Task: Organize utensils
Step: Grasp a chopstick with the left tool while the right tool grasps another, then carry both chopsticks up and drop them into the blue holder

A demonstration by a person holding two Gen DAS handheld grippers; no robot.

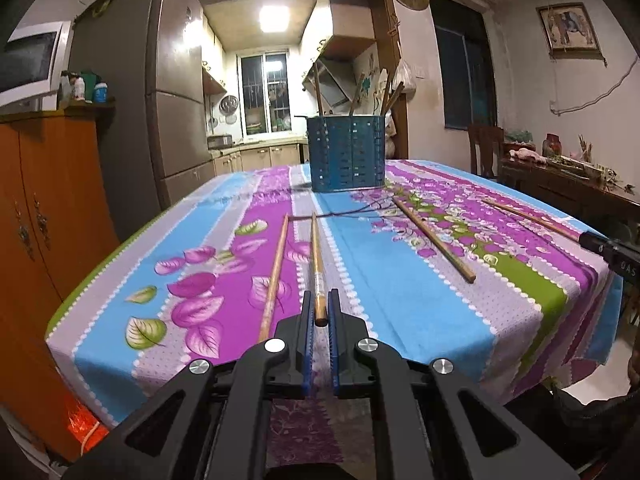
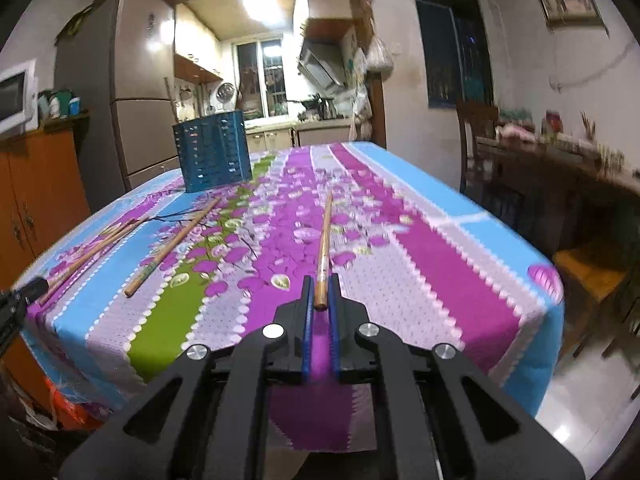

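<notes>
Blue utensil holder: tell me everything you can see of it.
The blue utensil holder is a tall perforated bin, plastic by its look, standing upright on the far part of the flowered tablecloth. Several wooden sticks, likely chopsticks, lean inside and poke above its rim. No hand-held gripper touches it.

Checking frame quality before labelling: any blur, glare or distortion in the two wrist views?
Left wrist view: sharp; kitchen ceiling light blown out, fisheye bends the tablecloth edges, blue utensil holder crisp. Right wrist view: motion blur smears the side table and floral print; light glares on the fridge; the held chopstick stays fairly sharp.
</notes>
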